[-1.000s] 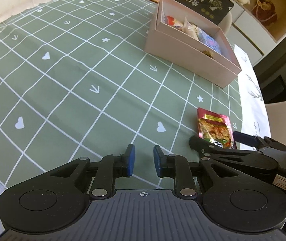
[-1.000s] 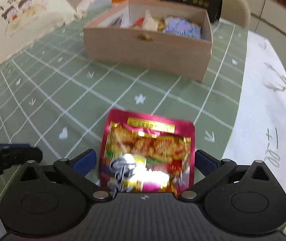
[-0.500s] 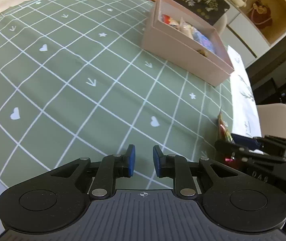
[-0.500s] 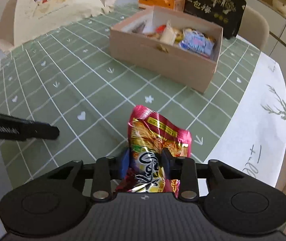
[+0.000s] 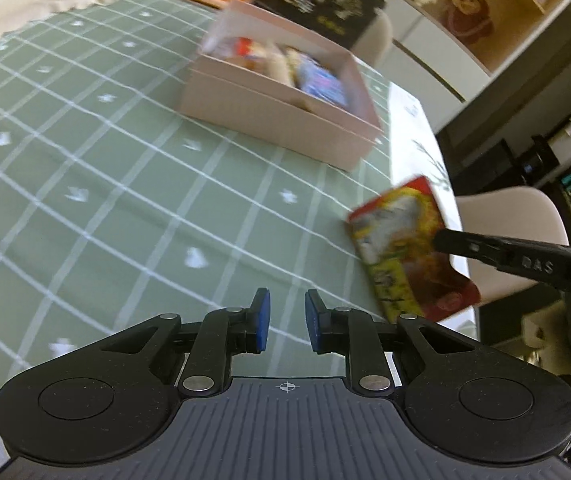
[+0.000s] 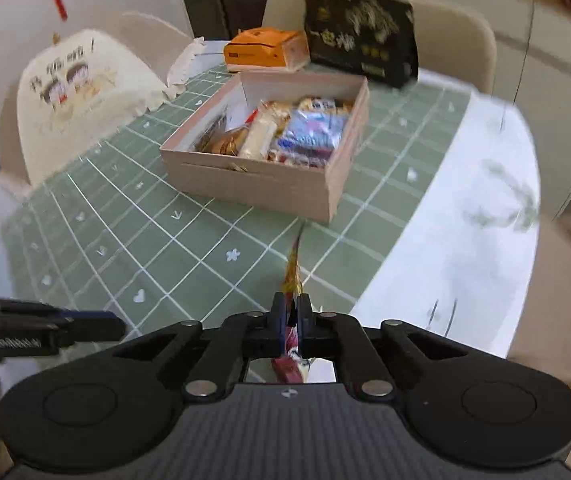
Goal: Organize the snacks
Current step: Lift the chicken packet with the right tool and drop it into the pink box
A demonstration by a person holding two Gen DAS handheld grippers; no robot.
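Your right gripper (image 6: 292, 312) pinches 1 red snack packet (image 5: 409, 248) between its 2 fingers, lifted above the tabletop (image 6: 189, 240), short of 1 pink box (image 6: 269, 182) holding several snacks. Your left gripper (image 5: 286, 322) hovers, fingers slightly apart, holding nothing.

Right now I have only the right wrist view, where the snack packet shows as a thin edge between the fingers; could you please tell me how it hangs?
Observer: In the left wrist view the red and yellow snack packet shows its broad printed face, tilted, with the right gripper pinching its right edge.
Operator: Thank you. I see the left gripper only from the side; is it carrying anything?
Observer: No. The left gripper is open, with only the green tablecloth showing between its blue pads.
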